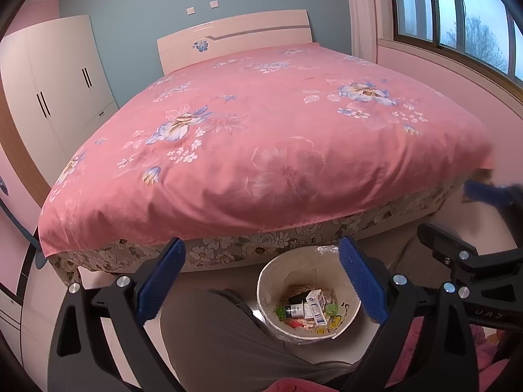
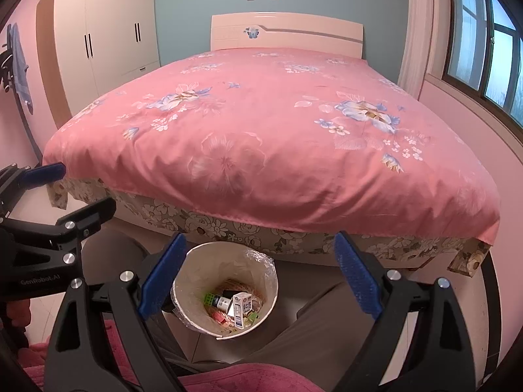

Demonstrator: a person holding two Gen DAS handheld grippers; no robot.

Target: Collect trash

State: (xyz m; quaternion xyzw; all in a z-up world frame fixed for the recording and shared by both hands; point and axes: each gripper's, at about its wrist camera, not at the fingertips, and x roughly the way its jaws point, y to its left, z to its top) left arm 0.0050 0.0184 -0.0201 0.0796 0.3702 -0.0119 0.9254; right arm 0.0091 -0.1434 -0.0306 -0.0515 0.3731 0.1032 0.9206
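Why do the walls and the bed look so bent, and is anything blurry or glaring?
Left wrist view: fisheye lens bows the bed and window; dark corners; the right tool at the right edge is motion-blurred. Right wrist view: same bowing of the wardrobe; soft, even, pinkish light; slight sheen on the trash bin liner.
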